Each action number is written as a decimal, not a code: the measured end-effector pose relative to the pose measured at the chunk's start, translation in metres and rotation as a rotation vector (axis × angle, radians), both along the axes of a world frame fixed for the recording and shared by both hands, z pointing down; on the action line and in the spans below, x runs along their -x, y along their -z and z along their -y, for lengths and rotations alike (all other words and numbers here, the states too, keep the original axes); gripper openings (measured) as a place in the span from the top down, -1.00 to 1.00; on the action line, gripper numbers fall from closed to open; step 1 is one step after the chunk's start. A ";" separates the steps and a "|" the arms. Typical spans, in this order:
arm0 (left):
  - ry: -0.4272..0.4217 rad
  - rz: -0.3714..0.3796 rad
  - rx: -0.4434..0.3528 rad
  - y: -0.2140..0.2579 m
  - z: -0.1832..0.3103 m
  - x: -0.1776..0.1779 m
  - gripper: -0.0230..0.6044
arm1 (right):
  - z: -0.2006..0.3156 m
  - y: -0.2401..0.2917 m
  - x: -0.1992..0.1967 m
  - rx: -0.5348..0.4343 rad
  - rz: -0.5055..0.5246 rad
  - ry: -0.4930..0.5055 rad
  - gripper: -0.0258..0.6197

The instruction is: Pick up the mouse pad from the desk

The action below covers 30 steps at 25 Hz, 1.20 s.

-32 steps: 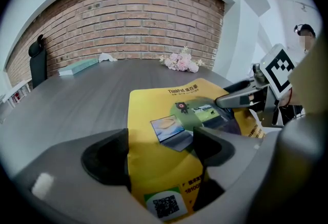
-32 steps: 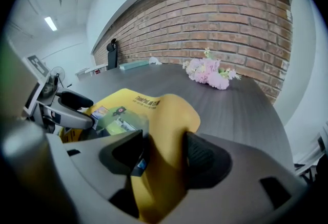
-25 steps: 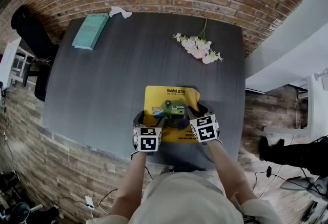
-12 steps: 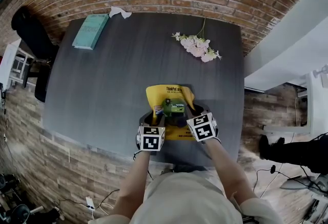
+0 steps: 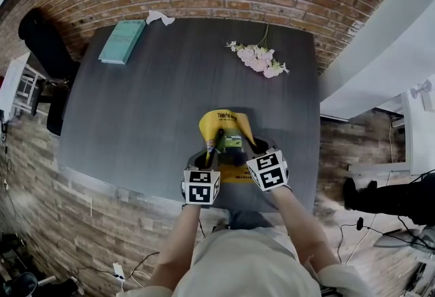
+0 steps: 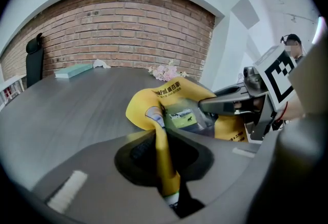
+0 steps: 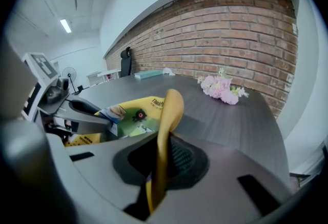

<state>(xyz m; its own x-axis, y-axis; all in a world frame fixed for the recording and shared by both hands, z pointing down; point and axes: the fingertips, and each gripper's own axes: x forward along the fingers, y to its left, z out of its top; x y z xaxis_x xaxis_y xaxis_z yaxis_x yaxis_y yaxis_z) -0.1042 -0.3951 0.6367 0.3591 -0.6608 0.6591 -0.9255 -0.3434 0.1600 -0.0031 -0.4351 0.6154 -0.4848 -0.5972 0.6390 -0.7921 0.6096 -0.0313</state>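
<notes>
Both tongs have just closed. The left gripper (image 6: 163, 151) nips the yellow mouse pad's (image 6: 179, 87) edge and the right gripper (image 7: 161, 148) pinches its opposite edge. Only the head view, at lower centre, shows the pad buckled up over the desk (image 5: 136, 98).

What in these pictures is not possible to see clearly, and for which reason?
Head view: near edge of the mouse pad, hidden behind the left gripper and right gripper.
Head view: print on the teal book, too small.
Left gripper view: small print on the pad, blurred and folded.
All views: whether the pad touches the desk, hidden by its own folds.
</notes>
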 end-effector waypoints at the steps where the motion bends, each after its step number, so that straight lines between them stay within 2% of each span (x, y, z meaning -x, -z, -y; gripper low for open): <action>1: 0.001 -0.003 -0.007 0.004 -0.005 -0.001 0.79 | -0.005 0.004 0.000 -0.007 0.005 -0.001 0.84; 13: -0.011 -0.025 -0.095 0.044 -0.083 -0.002 0.82 | -0.095 0.048 -0.001 -0.090 0.071 -0.026 0.84; 24: -0.022 -0.022 -0.203 0.076 -0.173 -0.002 0.83 | -0.187 0.084 0.000 -0.199 0.076 -0.026 0.84; 30: -0.027 -0.031 -0.231 0.095 -0.230 0.001 0.83 | -0.246 0.103 0.002 -0.240 0.080 -0.030 0.84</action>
<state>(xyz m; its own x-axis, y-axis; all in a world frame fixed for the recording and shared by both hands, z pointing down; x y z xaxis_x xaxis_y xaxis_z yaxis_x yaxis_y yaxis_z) -0.1054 -0.1652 0.5413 0.3965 -0.7826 0.4799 -0.9113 -0.3989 0.1024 -0.0051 -0.1889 0.5127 -0.5076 -0.7423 0.4374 -0.8110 0.5830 0.0481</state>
